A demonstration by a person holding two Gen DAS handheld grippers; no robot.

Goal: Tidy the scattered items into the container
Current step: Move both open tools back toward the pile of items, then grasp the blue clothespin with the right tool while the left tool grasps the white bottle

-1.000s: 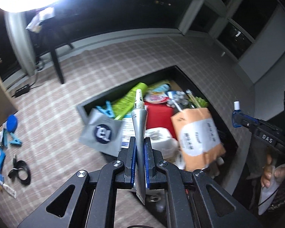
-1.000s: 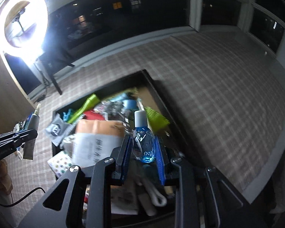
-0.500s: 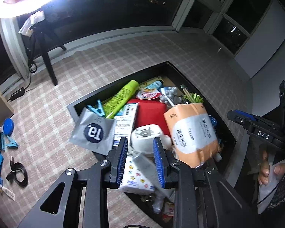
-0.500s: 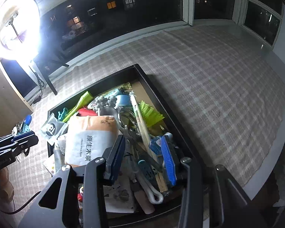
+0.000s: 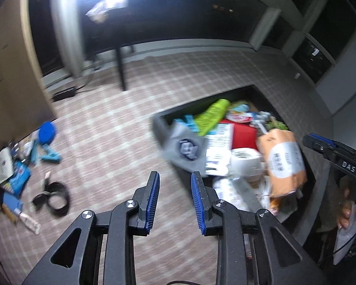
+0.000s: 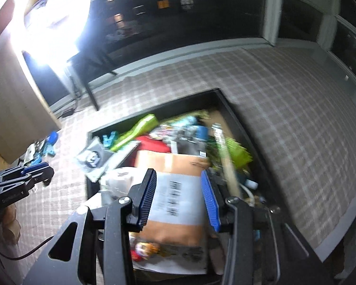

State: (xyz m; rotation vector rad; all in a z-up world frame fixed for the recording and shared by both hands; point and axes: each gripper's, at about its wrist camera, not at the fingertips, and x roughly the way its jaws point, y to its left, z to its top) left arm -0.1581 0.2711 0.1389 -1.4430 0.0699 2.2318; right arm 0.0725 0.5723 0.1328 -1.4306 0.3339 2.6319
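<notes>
Black container (image 6: pixel 227 104) heaped with orange packet (image 6: pixel 175 185), green bottle (image 5: pixel 212 116), tape roll (image 5: pixel 245 160).

Matt black container (image 6: pixel 235 118), woven checked cloth (image 6: pixel 284 99)

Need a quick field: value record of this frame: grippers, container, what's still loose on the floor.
left gripper: open, empty, over the carpet beside the container
right gripper: open, empty, above the orange packet
container: black tray, heaped with items
grey pouch: hangs over the tray's left rim
loose on carpet: black strap coil, blue clip, blue disc, small pile at far left
image: motion-blurred
</notes>
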